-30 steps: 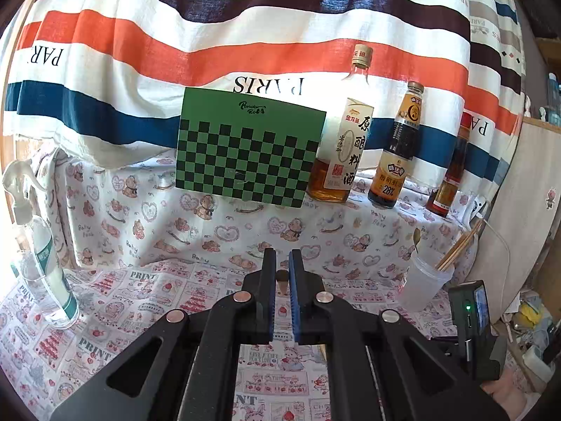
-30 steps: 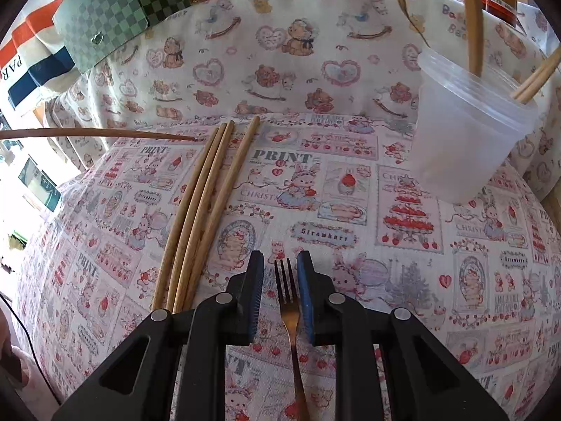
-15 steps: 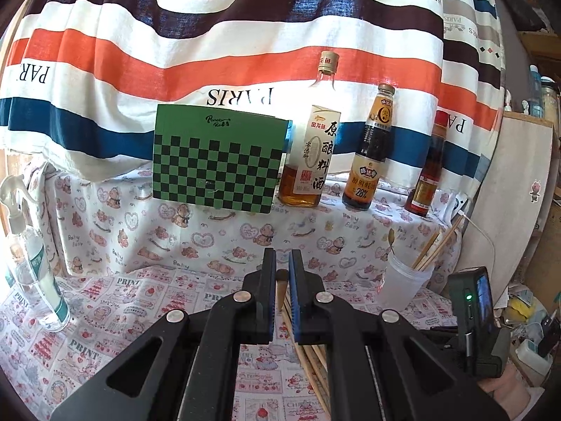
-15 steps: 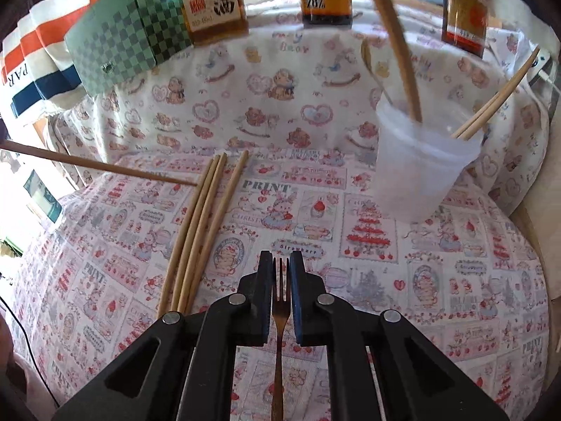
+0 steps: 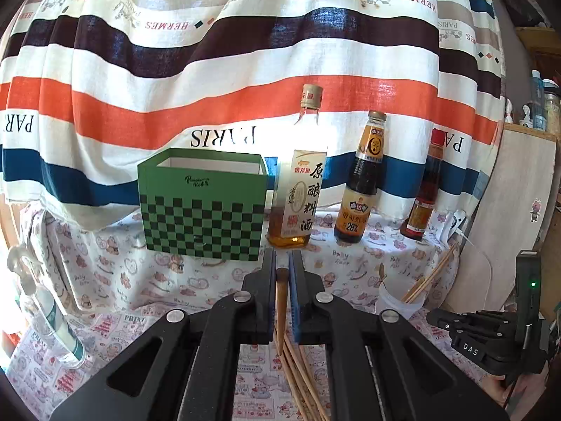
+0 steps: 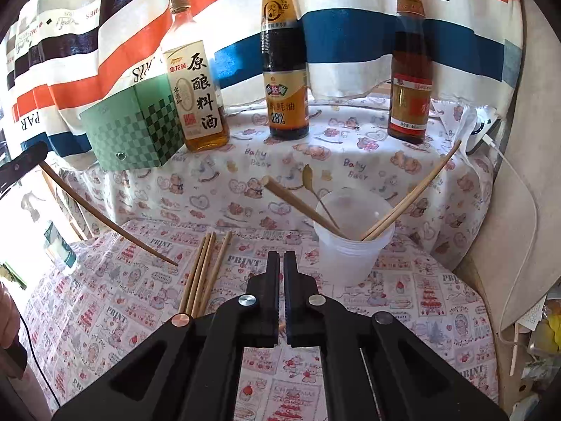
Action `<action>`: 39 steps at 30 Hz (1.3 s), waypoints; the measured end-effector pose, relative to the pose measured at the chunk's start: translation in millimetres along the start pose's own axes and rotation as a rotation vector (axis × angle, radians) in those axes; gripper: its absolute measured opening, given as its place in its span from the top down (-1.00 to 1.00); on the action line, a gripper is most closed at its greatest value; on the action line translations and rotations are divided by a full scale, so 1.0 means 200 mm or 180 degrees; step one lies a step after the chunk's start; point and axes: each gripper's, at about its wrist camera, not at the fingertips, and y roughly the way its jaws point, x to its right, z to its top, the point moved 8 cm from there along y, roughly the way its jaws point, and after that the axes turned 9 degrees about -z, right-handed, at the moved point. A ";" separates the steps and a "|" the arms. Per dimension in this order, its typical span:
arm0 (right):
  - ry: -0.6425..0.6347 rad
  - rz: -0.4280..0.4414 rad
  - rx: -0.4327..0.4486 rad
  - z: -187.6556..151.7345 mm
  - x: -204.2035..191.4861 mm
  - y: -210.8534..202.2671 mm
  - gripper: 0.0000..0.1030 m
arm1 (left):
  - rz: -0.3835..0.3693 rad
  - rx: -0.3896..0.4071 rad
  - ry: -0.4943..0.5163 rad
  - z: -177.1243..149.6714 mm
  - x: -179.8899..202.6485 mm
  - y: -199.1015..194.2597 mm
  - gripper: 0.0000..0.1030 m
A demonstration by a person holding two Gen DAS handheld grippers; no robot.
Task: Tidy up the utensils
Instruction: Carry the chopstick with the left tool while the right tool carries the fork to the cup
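My left gripper is shut on a wooden chopstick; the same chopstick shows in the right wrist view, held slanted above the table at left. Three chopsticks lie on the patterned cloth, and also show below my left jaws. A clear plastic cup holds several chopsticks and a small spoon; it also shows in the left wrist view. My right gripper is shut, raised in front of the cup. A thin gold piece shows low between its jaws; the fork is otherwise hidden.
A green checkered box and three sauce bottles stand on the raised shelf behind. A spray bottle stands at the left. A striped curtain hangs at the back. A white charger and cable lie at the right.
Both grippers have risen and tilted up. The right jaws closed tighter and the fork tines no longer show ahead of them. The left gripper lifted its chopstick off the table.
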 end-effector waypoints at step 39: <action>0.0477 0.0278 -0.0591 -0.32 0.25 0.52 0.93 | -0.0023 -0.0096 0.0137 -0.01 0.10 0.18 0.89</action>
